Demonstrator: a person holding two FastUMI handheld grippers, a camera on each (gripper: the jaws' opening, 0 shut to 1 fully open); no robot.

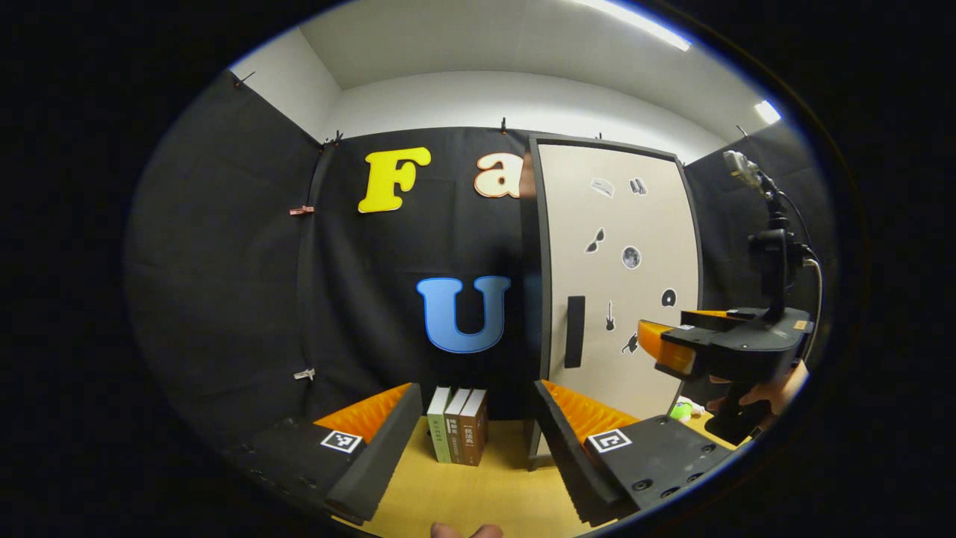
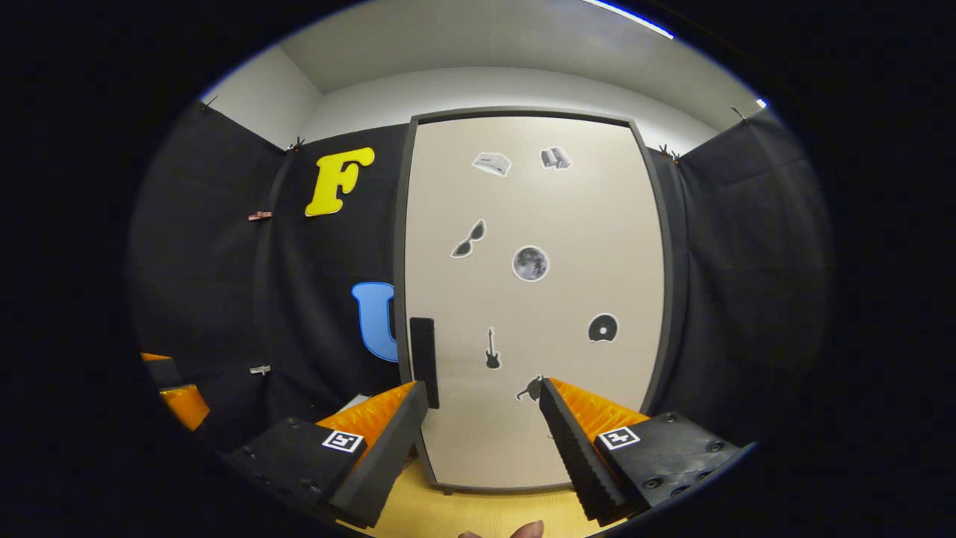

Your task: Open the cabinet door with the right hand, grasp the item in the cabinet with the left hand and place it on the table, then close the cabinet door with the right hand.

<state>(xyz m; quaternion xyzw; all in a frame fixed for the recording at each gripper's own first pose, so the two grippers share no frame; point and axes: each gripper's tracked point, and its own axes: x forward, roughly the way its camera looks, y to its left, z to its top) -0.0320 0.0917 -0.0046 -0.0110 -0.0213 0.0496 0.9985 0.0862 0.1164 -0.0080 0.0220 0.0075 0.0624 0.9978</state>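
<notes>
The tall beige cabinet door (image 2: pixel 534 299) with a dark grey frame stands shut on the light wooden desk (image 1: pixel 478 493), dotted with small grey stickers; its flat black vertical handle (image 2: pixel 423 361) sits at the door's 8 o'clock. The right tool (image 2: pixel 484 433), fingers apart, faces the door, handle just above its left finger. The left tool (image 1: pixel 478 441), fingers apart, frames three upright books (image 1: pixel 458 435) at 12 o'clock.

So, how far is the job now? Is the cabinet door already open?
Nothing looks done yet: the cabinet door is shut, so the item inside is hidden. In hand: the right gripper faces the door, fingers open, near the dark handle. The left gripper waits open over the table. Opening, taking out, placing and closing remain.
</notes>
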